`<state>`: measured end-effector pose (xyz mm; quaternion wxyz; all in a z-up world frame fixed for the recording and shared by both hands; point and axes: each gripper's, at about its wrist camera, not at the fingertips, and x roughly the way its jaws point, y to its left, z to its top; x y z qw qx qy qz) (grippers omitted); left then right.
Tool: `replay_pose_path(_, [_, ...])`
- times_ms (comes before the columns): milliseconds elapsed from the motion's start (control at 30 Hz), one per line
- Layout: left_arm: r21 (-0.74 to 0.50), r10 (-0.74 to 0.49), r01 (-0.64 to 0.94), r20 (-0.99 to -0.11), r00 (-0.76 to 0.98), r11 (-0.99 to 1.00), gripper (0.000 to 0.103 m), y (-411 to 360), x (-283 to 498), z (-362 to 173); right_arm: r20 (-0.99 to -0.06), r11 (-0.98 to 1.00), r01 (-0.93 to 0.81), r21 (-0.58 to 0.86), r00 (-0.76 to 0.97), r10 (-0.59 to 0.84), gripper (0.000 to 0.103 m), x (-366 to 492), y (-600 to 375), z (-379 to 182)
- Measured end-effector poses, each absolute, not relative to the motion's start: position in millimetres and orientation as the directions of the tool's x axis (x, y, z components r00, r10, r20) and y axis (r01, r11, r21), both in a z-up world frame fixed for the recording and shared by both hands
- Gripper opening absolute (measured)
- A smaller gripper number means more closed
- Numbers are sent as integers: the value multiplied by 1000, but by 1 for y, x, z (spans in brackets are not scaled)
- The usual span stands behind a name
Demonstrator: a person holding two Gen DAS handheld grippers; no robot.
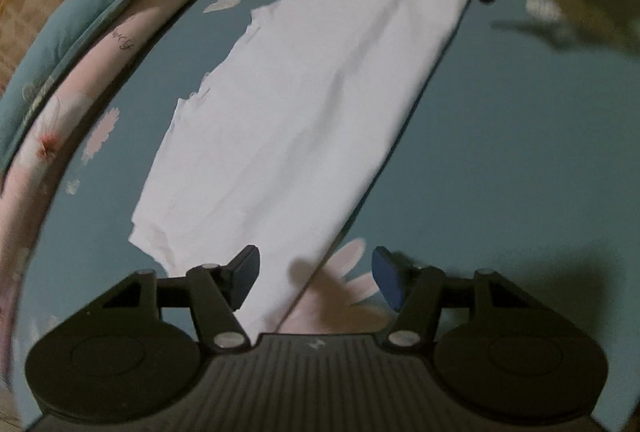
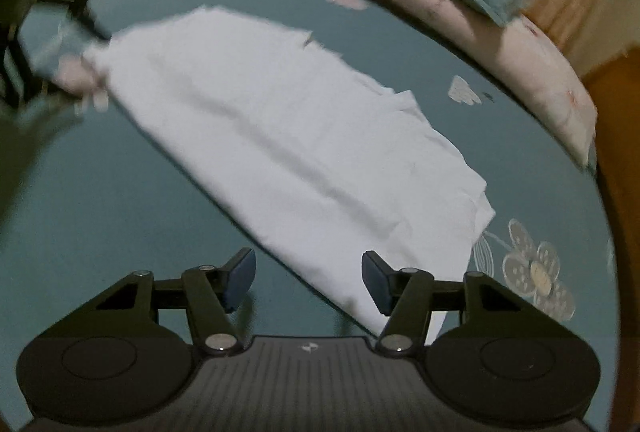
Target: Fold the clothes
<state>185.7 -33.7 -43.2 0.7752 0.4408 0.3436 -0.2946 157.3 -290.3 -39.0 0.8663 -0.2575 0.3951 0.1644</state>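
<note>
teal flowered bedsheet point(image 1: 520, 151) under folded white cloth point(image 1: 300, 111); left claw point(image 1: 316, 278) and right claw point(image 2: 308, 280) agape, empty.

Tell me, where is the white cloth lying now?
The white cloth lies flat as a long folded strip on the teal bedsheet, between the two tongs; in the left wrist view, the pink floral pillow lies on its left.

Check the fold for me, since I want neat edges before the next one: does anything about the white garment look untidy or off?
Yes. The white garment lies in a long folded strip on the teal bedsheet, but its edge toward the pillows is ragged: layers step out unevenly rather than aligning. The opposite edge is straight. No stains or tears show.
</note>
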Motion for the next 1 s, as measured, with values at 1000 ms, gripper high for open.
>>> replay_pose_path(1000, [838, -35, 546, -546, 837, -7, 67, -51, 186, -107, -561, 490, -425, -762, 810, -170, 65, 170, -269, -97])
